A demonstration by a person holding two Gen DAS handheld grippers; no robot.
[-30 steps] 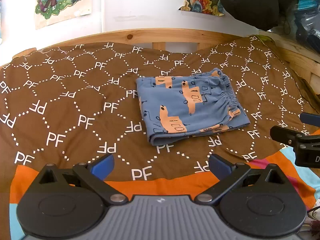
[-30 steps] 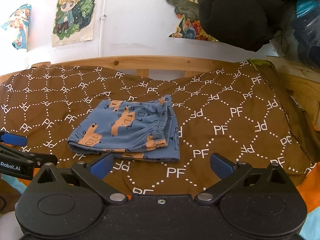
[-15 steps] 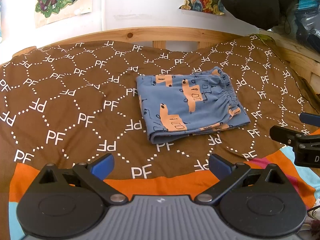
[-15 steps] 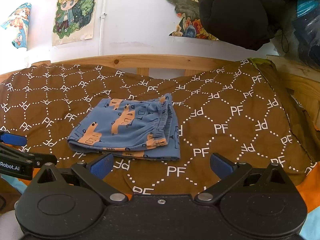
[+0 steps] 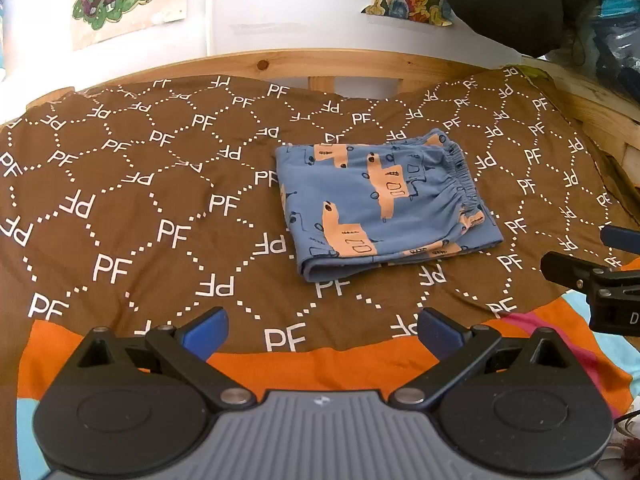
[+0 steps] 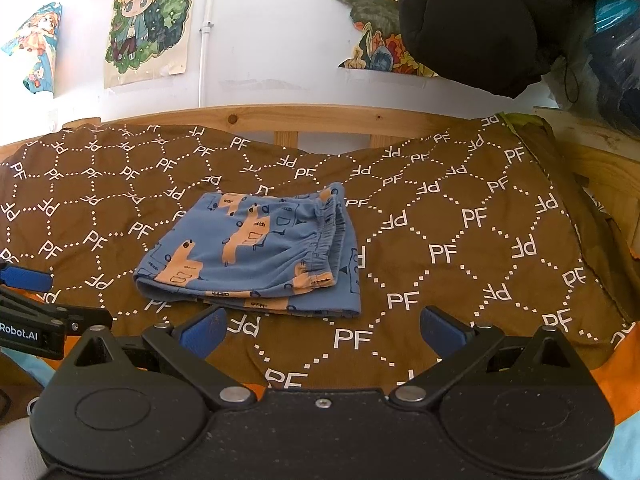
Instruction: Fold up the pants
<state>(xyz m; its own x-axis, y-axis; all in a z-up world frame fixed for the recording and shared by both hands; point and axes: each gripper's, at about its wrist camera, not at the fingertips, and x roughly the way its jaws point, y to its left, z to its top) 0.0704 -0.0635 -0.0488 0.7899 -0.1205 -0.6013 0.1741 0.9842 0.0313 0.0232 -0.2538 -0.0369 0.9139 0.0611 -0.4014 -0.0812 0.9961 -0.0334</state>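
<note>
From my left wrist camera I see the pants folded into a compact blue bundle on the brown blanket, waistband to the right, with the right gripper poking in at the right edge. My right wrist camera adds what the other misses: the lower layer sticking out past the waistband, and the left gripper at the left edge. My left gripper and right gripper both stand wide apart, holding nothing, well short of the pants. Compared with a second ago, nothing has shifted noticeably.
</note>
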